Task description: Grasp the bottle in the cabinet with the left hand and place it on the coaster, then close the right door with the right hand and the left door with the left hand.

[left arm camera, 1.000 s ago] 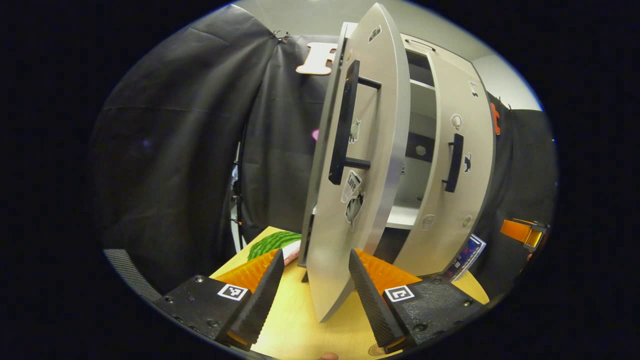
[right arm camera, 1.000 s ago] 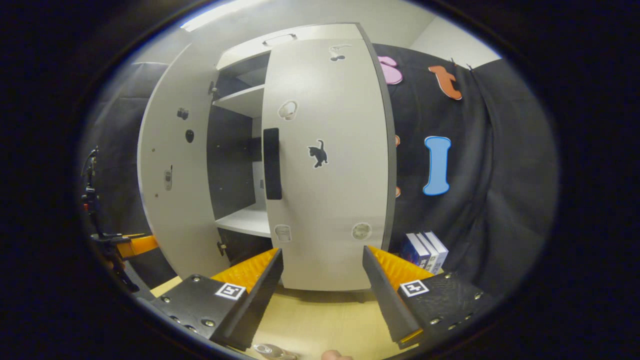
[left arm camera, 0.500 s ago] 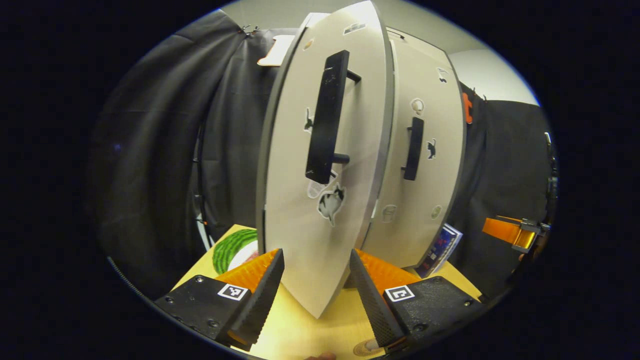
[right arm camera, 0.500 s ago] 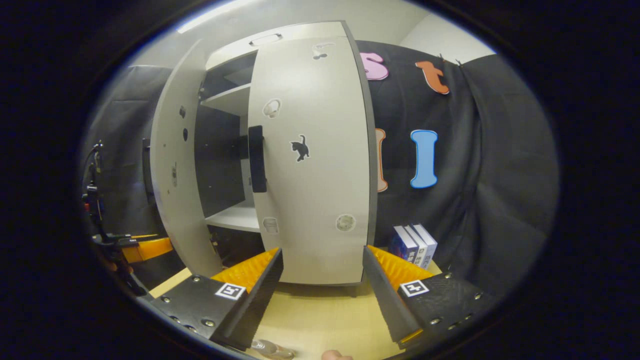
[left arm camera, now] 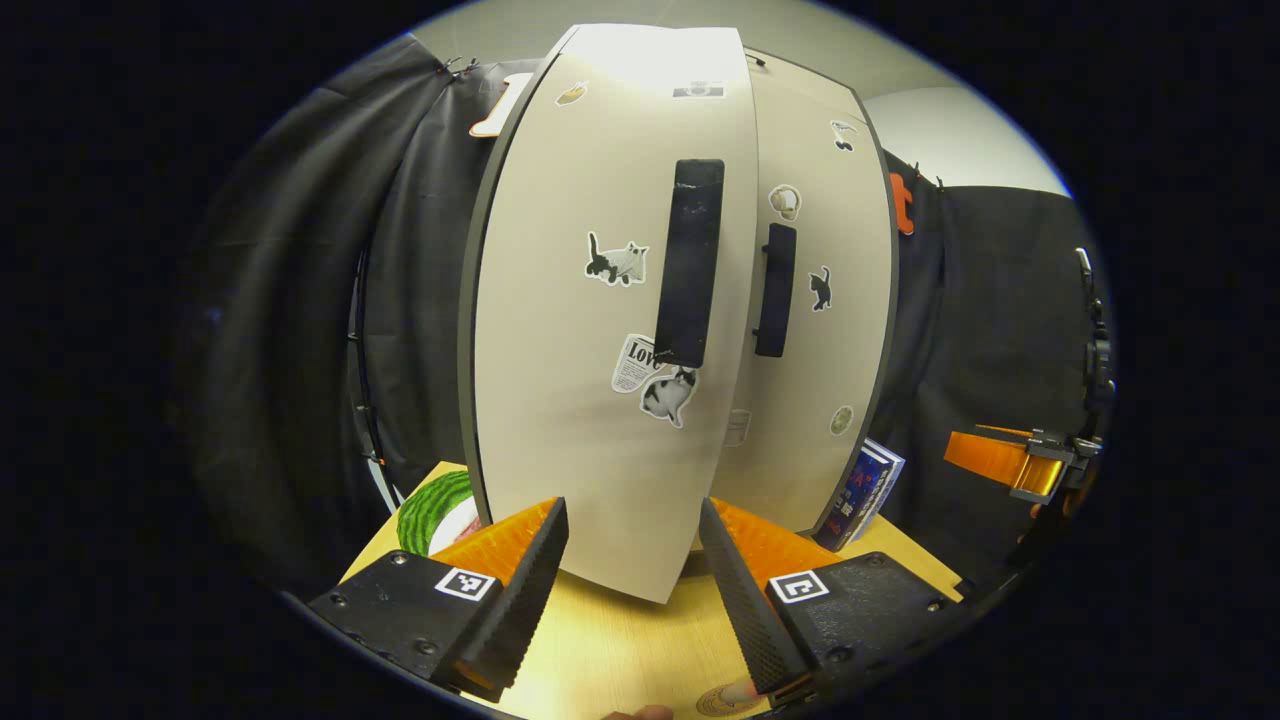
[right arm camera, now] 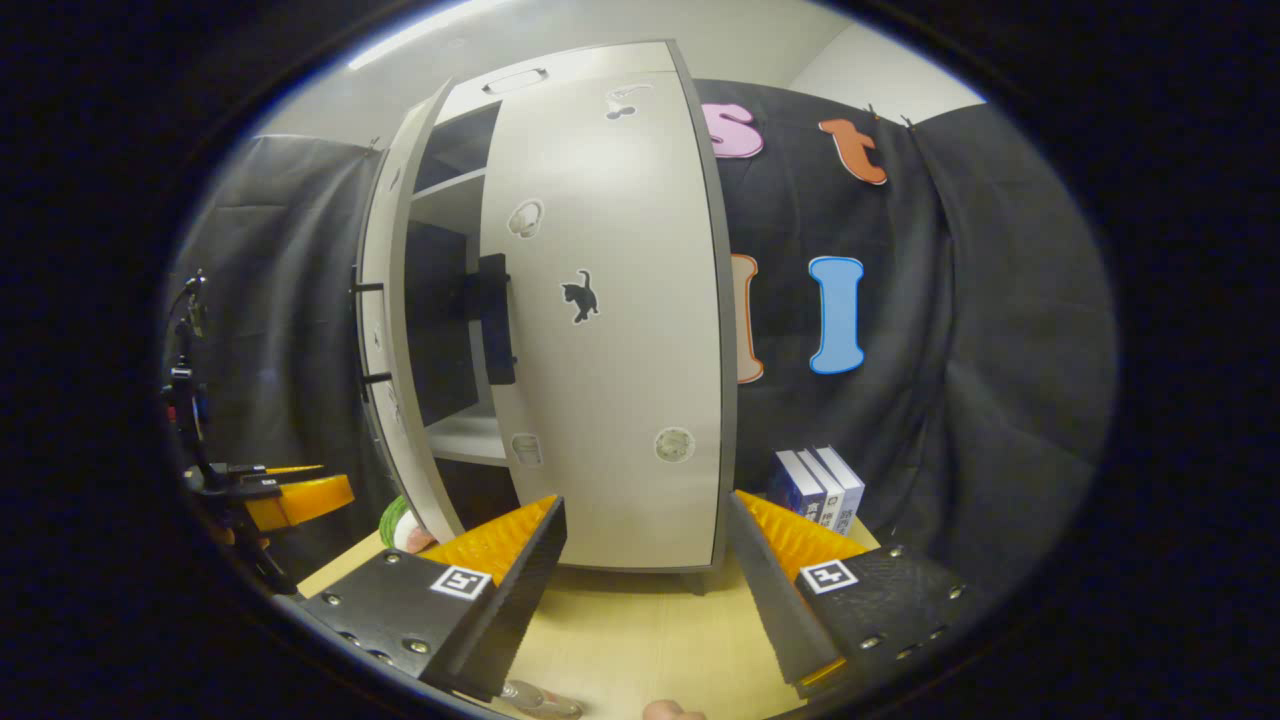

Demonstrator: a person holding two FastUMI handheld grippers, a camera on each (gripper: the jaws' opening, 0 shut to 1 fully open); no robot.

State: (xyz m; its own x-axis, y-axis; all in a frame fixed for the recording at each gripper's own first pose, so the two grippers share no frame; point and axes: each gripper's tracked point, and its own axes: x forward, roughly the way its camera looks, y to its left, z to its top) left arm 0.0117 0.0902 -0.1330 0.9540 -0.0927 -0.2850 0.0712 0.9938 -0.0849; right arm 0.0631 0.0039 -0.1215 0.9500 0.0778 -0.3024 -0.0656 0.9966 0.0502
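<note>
Black cloth hangs all round the booth, and a pale wooden table [right arm camera: 640,640] carries a light grey cabinet [right arm camera: 560,75]. Left gripper view first: the left tool [left arm camera: 628,570] sits low in the frame, fingers spread wide, nothing between them, right up against the lower edge of the left door [left arm camera: 590,400]. That door fills the middle of the frame, nearly shut, its black handle [left arm camera: 690,262] upright in the centre, cat stickers beside and below it. Just behind it, to the right, the right door [left arm camera: 830,330] looks flush with the cabinet. Books [left arm camera: 862,488] lean at the cabinet's lower right corner; a watermelon-patterned mat [left arm camera: 432,508] peeks out at lower left. At the bottom edge, a round coaster [left arm camera: 722,702] with something standing on it, too cropped to tell.

Over to the right gripper view: the right tool [right arm camera: 645,575] is also spread wide and empty, near the right door [right arm camera: 620,330]. The left door [right arm camera: 385,330] stands slightly ajar, shelves visible in the gap. The bottle [right arm camera: 540,698] shows at the bottom edge.
</note>
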